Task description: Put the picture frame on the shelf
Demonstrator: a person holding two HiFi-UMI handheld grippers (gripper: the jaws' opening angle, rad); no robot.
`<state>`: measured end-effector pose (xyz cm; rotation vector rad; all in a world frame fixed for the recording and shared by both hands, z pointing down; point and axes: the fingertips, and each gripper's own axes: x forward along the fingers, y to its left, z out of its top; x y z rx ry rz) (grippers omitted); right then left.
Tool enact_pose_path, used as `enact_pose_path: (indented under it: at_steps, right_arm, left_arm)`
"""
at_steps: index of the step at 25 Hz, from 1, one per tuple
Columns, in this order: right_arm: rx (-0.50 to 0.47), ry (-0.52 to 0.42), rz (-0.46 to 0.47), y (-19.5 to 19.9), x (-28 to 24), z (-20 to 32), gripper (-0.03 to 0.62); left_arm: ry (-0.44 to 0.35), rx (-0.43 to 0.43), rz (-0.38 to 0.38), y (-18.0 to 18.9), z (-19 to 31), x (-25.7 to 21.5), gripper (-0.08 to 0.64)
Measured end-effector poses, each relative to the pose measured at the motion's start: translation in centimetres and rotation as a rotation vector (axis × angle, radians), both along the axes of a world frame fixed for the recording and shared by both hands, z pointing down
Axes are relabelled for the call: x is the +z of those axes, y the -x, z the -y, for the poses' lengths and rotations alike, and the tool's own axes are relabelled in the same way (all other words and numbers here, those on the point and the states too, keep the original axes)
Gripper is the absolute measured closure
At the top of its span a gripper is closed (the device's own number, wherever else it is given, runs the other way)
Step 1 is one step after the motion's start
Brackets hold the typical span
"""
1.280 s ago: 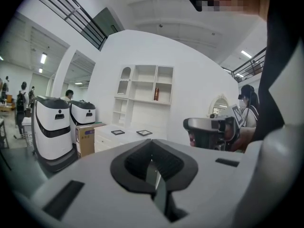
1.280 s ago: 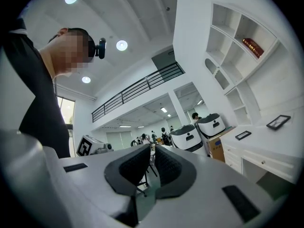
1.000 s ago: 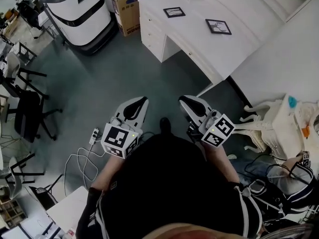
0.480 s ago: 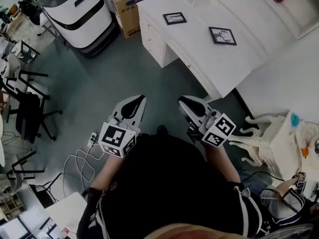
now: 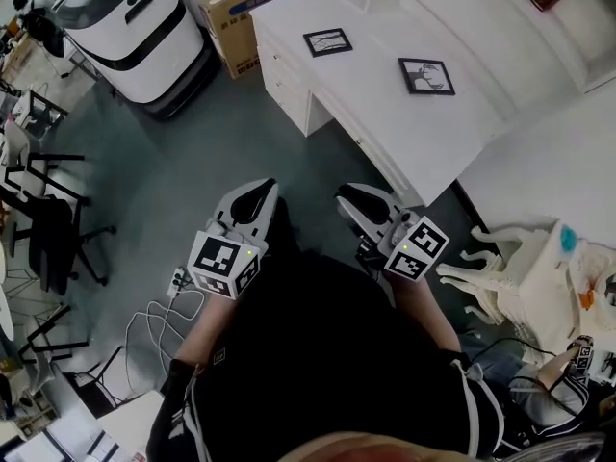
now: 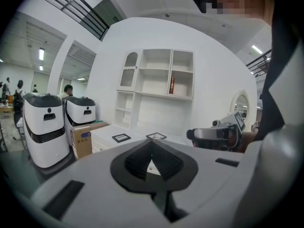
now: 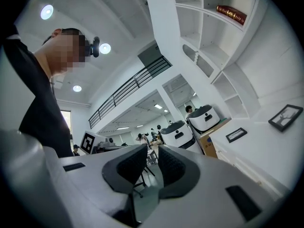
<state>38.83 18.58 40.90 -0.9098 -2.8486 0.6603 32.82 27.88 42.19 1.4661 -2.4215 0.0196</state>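
- While the left gripper (image 5: 262, 189) and right gripper (image 5: 345, 198) hang short of the white desk (image 5: 377, 89), two picture frames lie flat on it, well apart.
- The nearer frame (image 5: 426, 75) and farther frame (image 5: 327, 42) are thin and black-edged, with white mats around dark drawings.
- The left gripper's jaws are clenched and empty.
- The right gripper's jaws have just been opening, with nothing between them.

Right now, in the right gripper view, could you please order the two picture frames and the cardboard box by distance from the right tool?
1. Picture frame at the right edge, on the desk.
2. Second picture frame, farther along the desk.
3. Cardboard box, beyond the desk's end.
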Motion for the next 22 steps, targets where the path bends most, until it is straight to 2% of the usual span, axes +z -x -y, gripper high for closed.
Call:
enact_pose_path:
  at_steps: [4, 9, 18, 22]
  right_arm:
    - [0.032, -0.006, -0.023, 4.8, 0.6, 1.7, 0.528]
    - [0.084, -0.003, -0.047, 12.1, 0.8, 3.5, 0.528]
    - [0.223, 0.013, -0.095, 25.0, 0.7, 5.8, 0.528]
    - [0.294, 0.013, -0.113, 28.8, 0.9, 6.8, 0.528]
  left_arm:
    - [-0.002, 0.026, 0.001, 4.7, 1.7, 0.3, 0.552]
    - [-0.001, 0.066, -0.002, 12.3, 3.4, 0.1, 0.552]
    - [0.017, 0.200, -0.007, 26.5, 5.9, -0.4, 0.552]
    - [0.026, 0.286, -0.011, 30.5, 7.0, -0.3, 0.552]
